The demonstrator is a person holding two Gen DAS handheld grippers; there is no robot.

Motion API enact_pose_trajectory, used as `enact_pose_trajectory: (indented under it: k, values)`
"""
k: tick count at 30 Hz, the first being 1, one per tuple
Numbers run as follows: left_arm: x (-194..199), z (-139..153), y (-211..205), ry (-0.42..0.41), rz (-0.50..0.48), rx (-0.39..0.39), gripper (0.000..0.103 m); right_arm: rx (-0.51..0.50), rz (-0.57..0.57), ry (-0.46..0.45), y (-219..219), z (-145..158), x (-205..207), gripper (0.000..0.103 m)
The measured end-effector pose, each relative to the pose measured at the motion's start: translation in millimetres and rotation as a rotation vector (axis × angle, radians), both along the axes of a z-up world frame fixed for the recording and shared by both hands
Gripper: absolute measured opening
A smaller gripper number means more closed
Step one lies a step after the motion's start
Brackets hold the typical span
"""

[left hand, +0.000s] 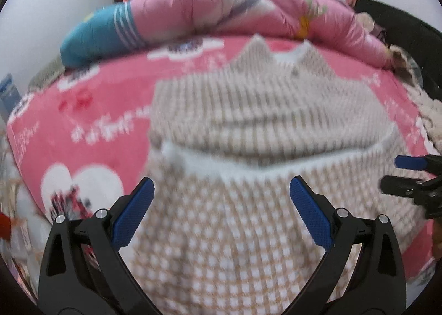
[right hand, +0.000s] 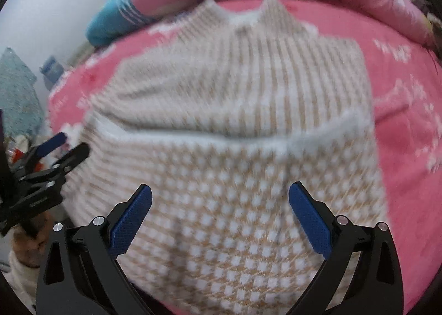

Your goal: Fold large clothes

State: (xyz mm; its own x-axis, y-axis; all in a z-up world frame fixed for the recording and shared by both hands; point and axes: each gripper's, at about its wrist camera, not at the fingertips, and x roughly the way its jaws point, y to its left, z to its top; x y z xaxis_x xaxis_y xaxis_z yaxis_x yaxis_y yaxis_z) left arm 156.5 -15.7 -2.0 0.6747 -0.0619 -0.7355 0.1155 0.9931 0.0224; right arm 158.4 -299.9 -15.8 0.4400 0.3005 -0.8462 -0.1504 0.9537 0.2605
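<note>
Currently both views are blurring. Left gripper (left hand: 221, 212) is hovering over the near part of the sweater (left hand: 248, 110), blue pads (left hand: 132, 218) spread wide, grasping nothing. One beige-and-white checked sweater is lying flat on the pink blanket (left hand: 91, 99), its lower hem folded up across the body, collar pointing toward the pink quilt (left hand: 221, 3). White writing on the blanket is too smeared to read. Right gripper (right hand: 221, 215) is likewise hanging released over the folded panel, two fingers apart, touching nothing.
</note>
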Motion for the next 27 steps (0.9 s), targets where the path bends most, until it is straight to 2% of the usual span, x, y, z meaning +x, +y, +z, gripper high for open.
enact_pose_trajectory:
  k: [5,7,9,12,17,18,22,23,24,25,26,27]
  values:
    - [48,18,-1,-0.056,-0.011,-0.001,0.095,-0.005,0.042,-0.161,-8,64,24,0.097]
    - [74,18,-12,-0.043,-0.019,0.004,0.095,0.007,0.05,-0.204,-15,85,52,0.097]
    - [99,13,-19,-0.031,-0.009,0.018,0.095,0.003,0.049,-0.216,-16,93,84,0.097]
    - [136,-2,-23,-0.001,0.022,0.042,0.095,-0.014,0.035,-0.167,-17,85,148,0.097]
    - [177,-46,-14,0.144,0.112,0.019,0.095,-0.047,-0.052,-0.034,-25,43,259,0.096]
    - [179,-53,-10,0.144,0.123,0.005,0.096,-0.049,-0.066,-0.018,-26,35,275,0.094]
    - [174,-56,-11,0.099,0.121,0.027,0.096,-0.059,-0.157,0.064,-35,2,331,0.083]
    - [173,-57,-10,0.098,0.12,0.023,0.096,-0.048,-0.173,0.097,-37,-8,341,0.075]
    - [172,-57,-10,0.097,0.12,0.019,0.096,-0.034,-0.186,0.128,-39,-16,348,0.056]
    - [171,-57,-12,0.099,0.122,0.018,0.096,-0.013,-0.19,0.17,-41,-25,352,0.045]
    - [170,-57,-12,0.098,0.121,0.016,0.096,-0.002,-0.192,0.194,-42,-30,354,0.024]
    - [169,-58,-12,0.095,0.121,0.013,0.096,0.012,-0.192,0.209,-42,-31,350,0.017]
